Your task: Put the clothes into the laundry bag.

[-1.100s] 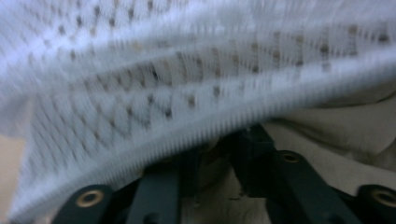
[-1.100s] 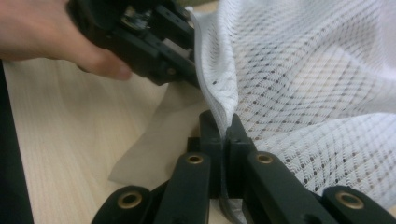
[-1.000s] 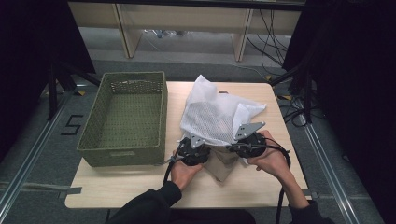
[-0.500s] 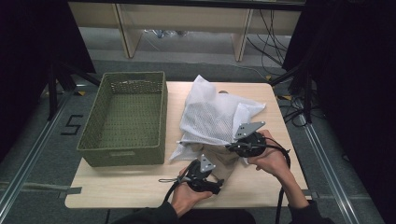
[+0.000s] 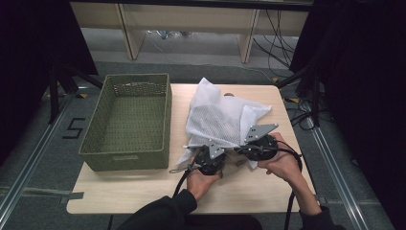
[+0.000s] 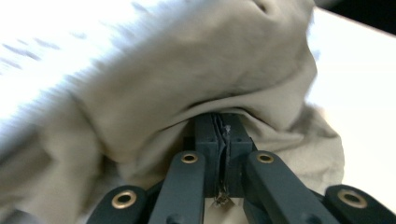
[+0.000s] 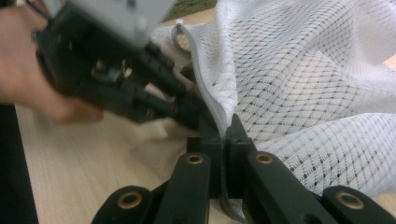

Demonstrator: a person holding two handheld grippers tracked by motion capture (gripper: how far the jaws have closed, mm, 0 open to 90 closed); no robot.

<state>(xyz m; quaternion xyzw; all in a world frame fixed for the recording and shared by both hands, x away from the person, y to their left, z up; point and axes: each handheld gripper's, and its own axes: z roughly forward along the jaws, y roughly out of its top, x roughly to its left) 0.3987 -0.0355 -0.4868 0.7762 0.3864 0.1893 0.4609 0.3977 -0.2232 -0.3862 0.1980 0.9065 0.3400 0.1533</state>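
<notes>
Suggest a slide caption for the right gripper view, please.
Right gripper pinches white mesh bag edge; left gripper alongside.

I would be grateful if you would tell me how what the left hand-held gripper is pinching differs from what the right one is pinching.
The left hand-held gripper is shut on beige cloth, plain and opaque; the right hand-held gripper is shut on the white mesh bag, see-through netting. The beige cloth bunches in soft folds over the jaws, while the white mesh bag is pinched at its hemmed edge. Both are limp fabric lying on the table.

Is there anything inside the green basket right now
No, the green basket shows a bare woven floor in the high view.
</notes>
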